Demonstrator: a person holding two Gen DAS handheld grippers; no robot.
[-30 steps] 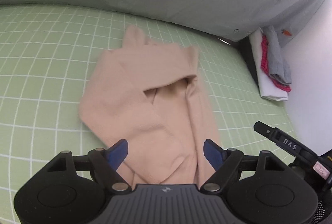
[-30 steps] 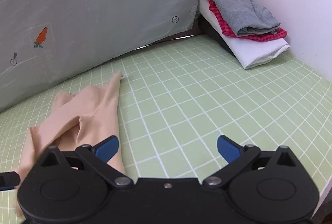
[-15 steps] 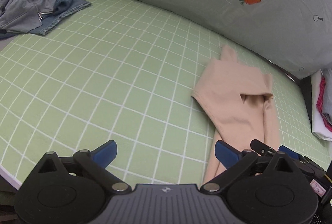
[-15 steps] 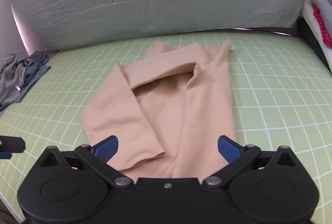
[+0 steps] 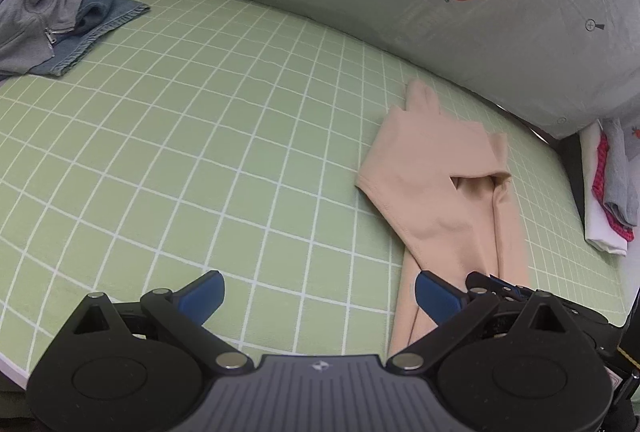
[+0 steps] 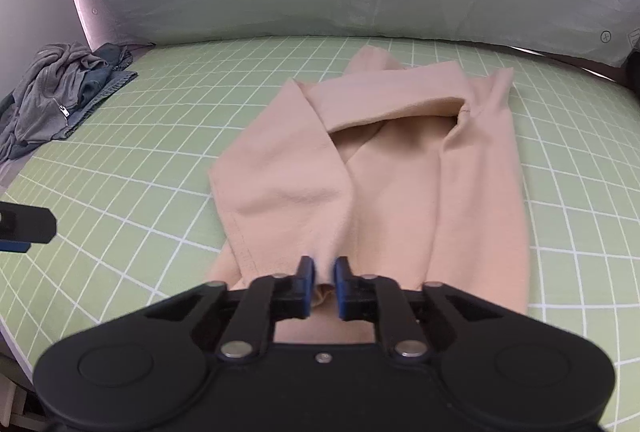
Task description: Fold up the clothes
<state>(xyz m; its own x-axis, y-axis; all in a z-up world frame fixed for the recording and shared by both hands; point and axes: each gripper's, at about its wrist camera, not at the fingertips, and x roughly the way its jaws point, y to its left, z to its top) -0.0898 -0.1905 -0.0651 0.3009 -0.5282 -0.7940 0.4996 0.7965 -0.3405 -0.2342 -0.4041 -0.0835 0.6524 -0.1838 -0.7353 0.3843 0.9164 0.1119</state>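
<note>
The right claw (image 6: 323, 274) is pinched nearly closed on the near hem of the peach garment (image 6: 384, 168), a small tuck of cloth caught between its blue pads. The left claw (image 5: 316, 296) hangs wide open over bare green grid, gripping nothing, just left of the garment's near end. The garment lies lengthwise on the green checked surface (image 5: 208, 136), already partly folded: a sleeve or flap is laid across its upper part, leaving an open pocket near the far end.

The risk, as I see it, is that thin bite — the pads seem to hold only one layer at the very edge. If the right claw lifts or drags towards the far end, the cloth could slip out, or the top layer could peel away from the one beneath and undo the folds already laid. With only one corner held, the hem would likely swing and land crooked; the left claw probably needs the other near corner first.

Around it: a heap of grey zip jacket and denim (image 5: 52, 12) at the far left corner, well apart, and a stack of folded clothes (image 5: 610, 192) at the right edge beside the carrot-print sheet (image 5: 440, 0) that backs the surface. Nothing lies in the path of the fold.
</note>
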